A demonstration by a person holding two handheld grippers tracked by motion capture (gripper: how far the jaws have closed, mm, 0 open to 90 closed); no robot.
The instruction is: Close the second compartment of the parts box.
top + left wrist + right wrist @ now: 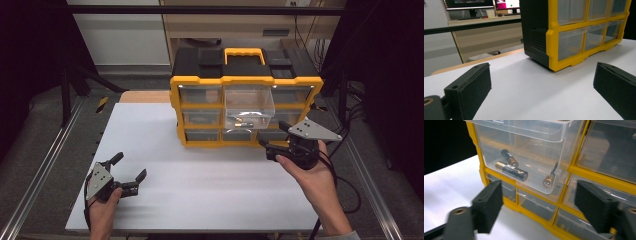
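Note:
A yellow and black organizer (245, 80) with clear drawers stands at the back of the white table (200, 190). Its middle drawer (249, 102) in the top row is pulled out and holds three batteries (511, 171). My right gripper (274, 136) is held at the organizer's lower right front, open, with nothing between its jaws. In the right gripper view my right gripper (539, 192) points at the pulled-out drawer (524, 145) from just below it. My left gripper (131, 166) rests open near the table's front left, far from the organizer (554, 50), with only bare table between its pads (471, 85).
Metal rails (45, 165) run along both sides of the table. Cables (350, 190) trail off the right edge. A wooden board (145, 96) lies behind the table's left part. Beyond it stands a desk with monitors (474, 3).

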